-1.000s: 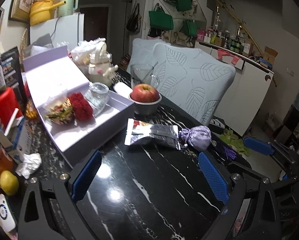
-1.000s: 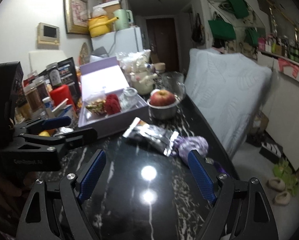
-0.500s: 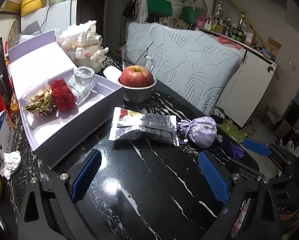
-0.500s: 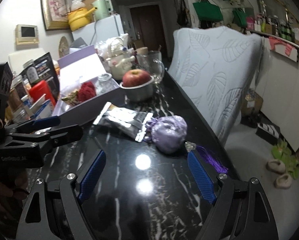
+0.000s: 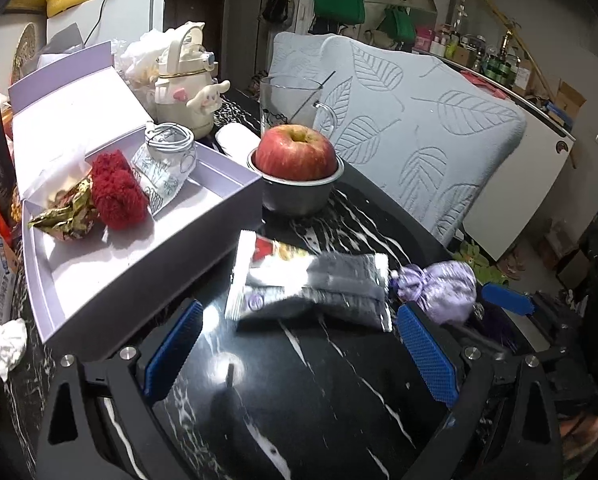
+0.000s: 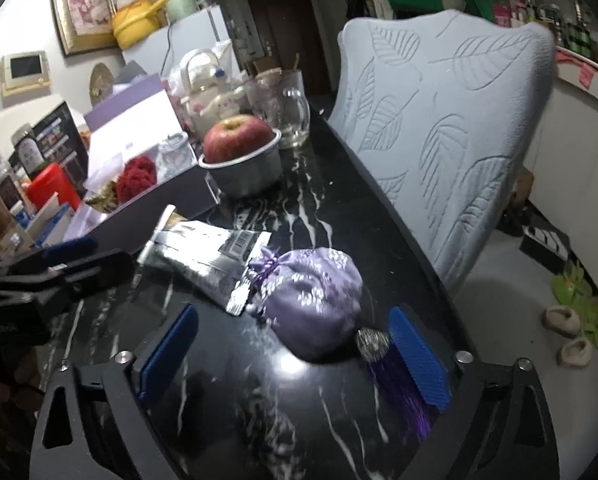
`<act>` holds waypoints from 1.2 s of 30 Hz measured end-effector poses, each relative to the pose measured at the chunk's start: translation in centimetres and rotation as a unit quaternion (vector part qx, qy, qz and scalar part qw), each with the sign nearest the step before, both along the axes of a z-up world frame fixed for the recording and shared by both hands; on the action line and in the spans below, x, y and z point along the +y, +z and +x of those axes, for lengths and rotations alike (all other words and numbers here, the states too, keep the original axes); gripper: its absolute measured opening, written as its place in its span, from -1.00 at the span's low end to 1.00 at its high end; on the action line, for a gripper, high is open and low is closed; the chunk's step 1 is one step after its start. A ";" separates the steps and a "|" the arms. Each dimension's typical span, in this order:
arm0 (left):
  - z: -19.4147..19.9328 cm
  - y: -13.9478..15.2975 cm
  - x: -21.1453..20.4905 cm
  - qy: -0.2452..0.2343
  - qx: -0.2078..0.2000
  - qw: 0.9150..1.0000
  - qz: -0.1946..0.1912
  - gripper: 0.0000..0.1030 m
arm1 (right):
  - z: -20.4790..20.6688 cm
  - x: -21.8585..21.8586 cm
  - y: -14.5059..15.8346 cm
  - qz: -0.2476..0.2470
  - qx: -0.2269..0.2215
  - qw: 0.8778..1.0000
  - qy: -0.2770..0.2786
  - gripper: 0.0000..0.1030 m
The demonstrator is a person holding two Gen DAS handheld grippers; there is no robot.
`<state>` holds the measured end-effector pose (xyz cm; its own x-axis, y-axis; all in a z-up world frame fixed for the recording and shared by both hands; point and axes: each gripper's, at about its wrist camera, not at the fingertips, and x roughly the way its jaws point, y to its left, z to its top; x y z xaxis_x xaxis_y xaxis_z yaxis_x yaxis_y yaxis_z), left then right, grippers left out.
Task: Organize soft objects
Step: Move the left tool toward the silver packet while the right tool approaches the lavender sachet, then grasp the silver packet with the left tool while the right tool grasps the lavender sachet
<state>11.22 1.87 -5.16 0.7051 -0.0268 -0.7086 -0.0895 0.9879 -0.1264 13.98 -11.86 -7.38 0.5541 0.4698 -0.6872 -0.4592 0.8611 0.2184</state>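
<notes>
- Closing on the lilac pouch [image 6: 315, 304] looks like the step in hand; it lies on the black table [image 6: 307, 412], low and centre in the right wrist view, between the wide blue pads of the right tongs [image 6: 291, 354], which have just been opening further and press on nothing yet
- Centre it before squeezing; the right pad sits just beside its bead and purple tassel [image 6: 395, 376], so gather the cloth body, not the cord
- Mind the silver packet [image 6: 207, 252] touching the pouch's tied neck; a skewed grip would likely drag it
- Left tongs [image 5: 299, 344] stand wide and empty short of the silver packet
- Lilac box [image 5: 147, 256], upper left, seems the goal.
</notes>
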 end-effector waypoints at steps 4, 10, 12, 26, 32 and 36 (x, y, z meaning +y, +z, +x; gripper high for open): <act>1.3 -0.2 0.7 0.004 0.000 1.000 0.002 0.93 | 1.6 1.0 -0.7 -0.007 0.010 1.000 0.010 0.90; 2.8 -0.5 1.2 0.002 0.006 1.000 -0.006 0.93 | 3.3 1.4 -1.5 -0.024 0.033 0.999 0.011 0.23; 3.3 -0.7 1.2 -0.001 0.009 1.000 -0.007 0.93 | 3.5 1.2 -1.5 -0.033 0.032 0.999 0.012 -0.11; 7.9 -3.0 1.1 -0.025 0.054 0.998 -0.013 0.93 | 3.1 -1.3 -1.4 -0.033 0.035 0.999 0.000 -0.12; 8.5 -4.1 0.5 -0.049 0.072 0.995 -0.046 0.93 | 2.9 -1.4 -1.4 -0.035 0.037 0.999 0.001 -0.12; 8.8 -4.9 -0.2 -0.068 0.088 0.992 -0.065 0.95 | 2.7 -1.9 -1.4 -0.034 0.038 0.999 0.000 -0.12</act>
<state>20.03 1.63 -10.03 0.5539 -0.2122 -0.8051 0.0105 0.9687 -0.2482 16.67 -13.72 -8.79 0.4988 0.4199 -0.7582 -0.4430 0.8754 0.1935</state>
